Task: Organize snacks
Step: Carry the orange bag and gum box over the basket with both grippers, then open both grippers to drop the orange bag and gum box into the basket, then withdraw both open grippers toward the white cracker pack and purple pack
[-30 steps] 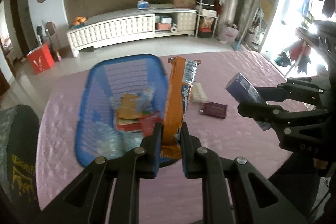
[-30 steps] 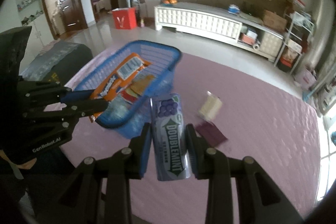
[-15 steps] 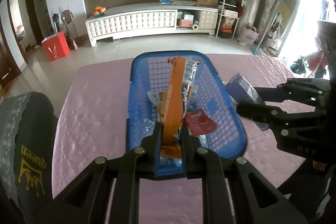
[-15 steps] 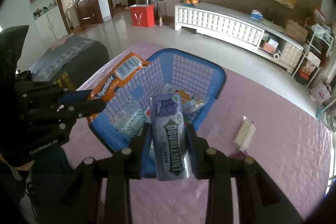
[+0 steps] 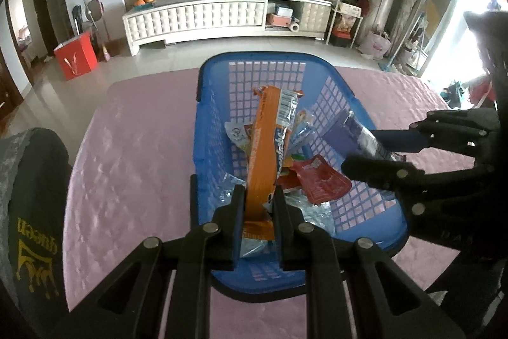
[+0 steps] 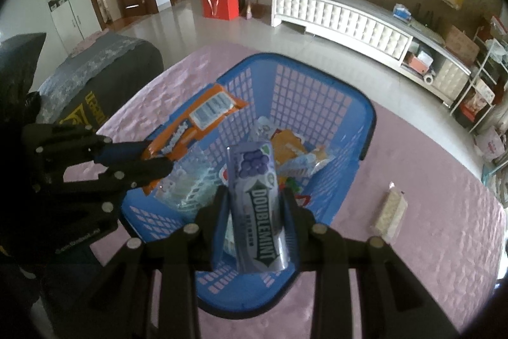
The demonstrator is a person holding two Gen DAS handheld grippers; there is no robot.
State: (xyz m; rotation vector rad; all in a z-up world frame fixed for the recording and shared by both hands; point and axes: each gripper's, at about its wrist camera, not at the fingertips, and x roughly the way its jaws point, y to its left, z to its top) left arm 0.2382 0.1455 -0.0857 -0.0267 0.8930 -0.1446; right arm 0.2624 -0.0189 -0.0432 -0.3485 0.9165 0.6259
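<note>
Over the blue basket (image 5: 355, 104) both grippers hang at once, each with a snack clamped in its jaws. From the left wrist, the left gripper (image 5: 257, 205) grips the lower end of a long orange packet (image 5: 265, 148), which stands up over the heap inside; its bottom edge is hidden between the black fingers, and its printing is too foreshortened to read. From that side the right gripper (image 5: 371, 148) reaches in over the basket's right wall, and what it holds shows only as a purple-and-silver sliver — the label cannot be made out there.

The right wrist view settles that: the right gripper (image 6: 254, 205) is clenched on a purple Doublemint gum pack (image 6: 257, 196), grapes printed at its far end, held above the basket's near half. Its lower end is cut off by the gripper body. This view also shows the orange packet's flat face and white barcode panel (image 6: 211, 110), edge-on from the other camera, and a pale wrapped bar (image 6: 390, 212) lying alone on the pink quilted surface (image 6: 428, 259), well apart from the basket to its right.

Inside the basket lie a red pouch (image 5: 320, 180), clear crinkled wrappers (image 6: 190, 180) and smaller packets, overlapping so that several cannot be told apart.
</note>
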